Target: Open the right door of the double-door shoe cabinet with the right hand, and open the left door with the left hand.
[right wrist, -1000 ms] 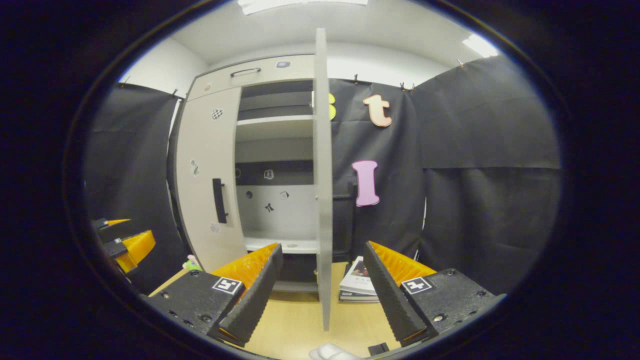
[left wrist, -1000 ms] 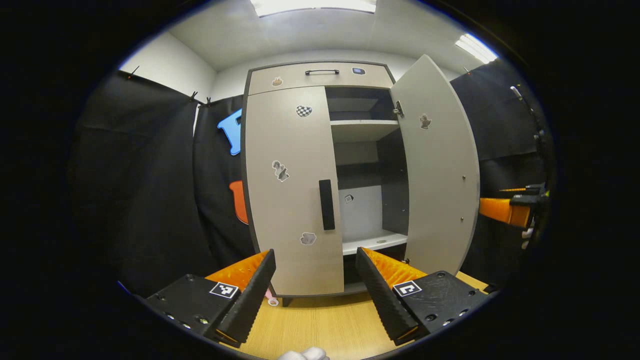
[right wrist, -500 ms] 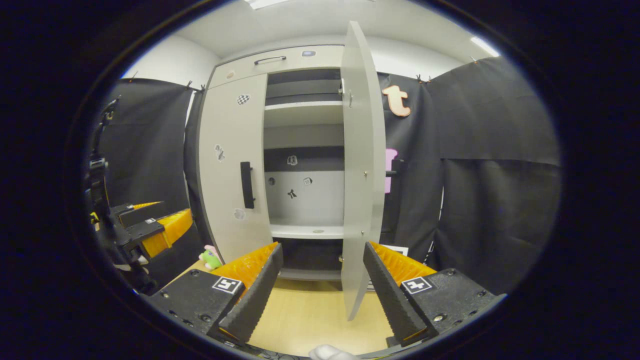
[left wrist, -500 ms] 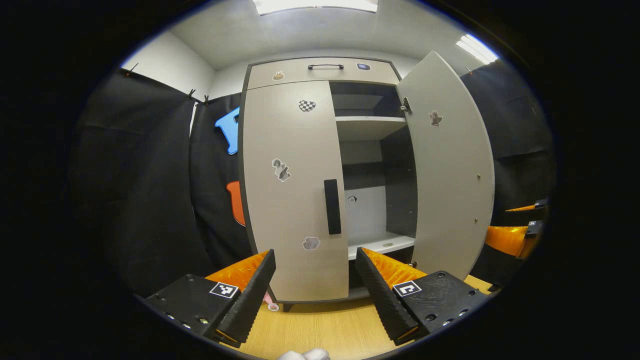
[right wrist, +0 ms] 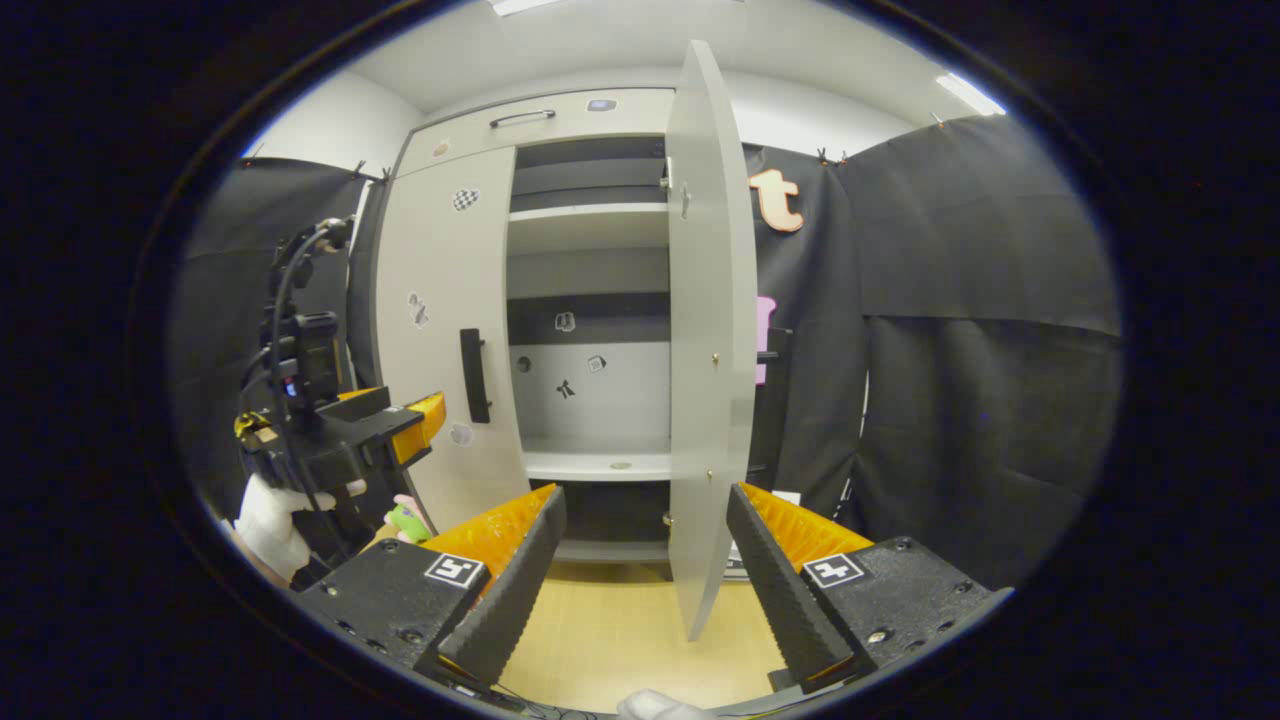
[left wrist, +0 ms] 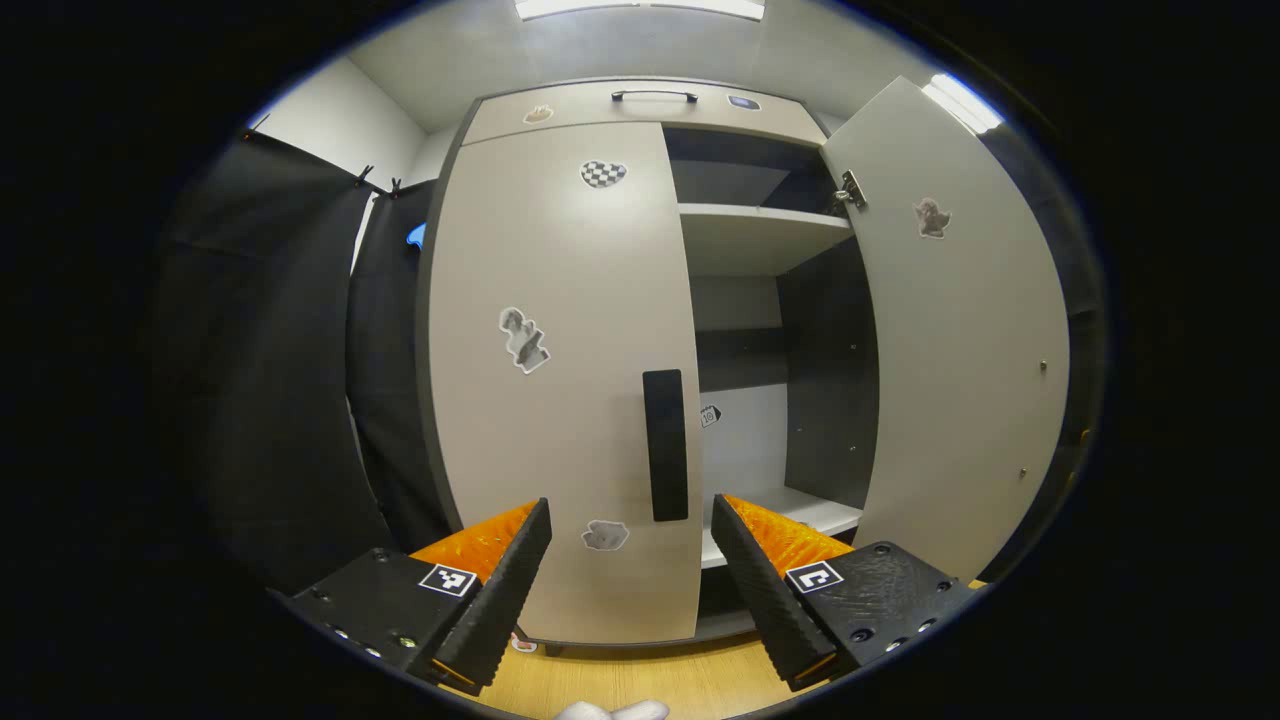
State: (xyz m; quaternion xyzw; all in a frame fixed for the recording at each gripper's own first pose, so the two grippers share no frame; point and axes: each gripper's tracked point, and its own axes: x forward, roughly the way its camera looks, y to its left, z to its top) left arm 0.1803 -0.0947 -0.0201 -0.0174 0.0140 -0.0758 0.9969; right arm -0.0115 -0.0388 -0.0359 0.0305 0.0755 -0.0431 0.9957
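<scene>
The grey shoe cabinet's left door (left wrist: 560,380) is closed, with its black vertical handle (left wrist: 665,445) just above the gap of my open left gripper (left wrist: 630,505), a short way off and touching nothing. The right door (left wrist: 960,330) stands swung open. In the right gripper view that right door (right wrist: 705,340) is seen nearly edge-on, just ahead of my open, empty right gripper (right wrist: 645,495). The left door (right wrist: 445,330) and its handle (right wrist: 472,375) lie further left, where the left gripper (right wrist: 425,425), held by a white-gloved hand (right wrist: 265,520), points at them.
Inside the cabinet are pale shelves (left wrist: 760,235) and a lower shelf (right wrist: 595,462). A drawer with a handle (left wrist: 655,95) tops the cabinet. It stands on a wooden surface (right wrist: 620,630). A small green toy (right wrist: 405,520) lies by its left foot. Black cloth hangs on both sides.
My left gripper has moved closer to the left door, so its handle looms larger. The right gripper view has shifted slightly, with the left gripper and gloved hand further into it.
</scene>
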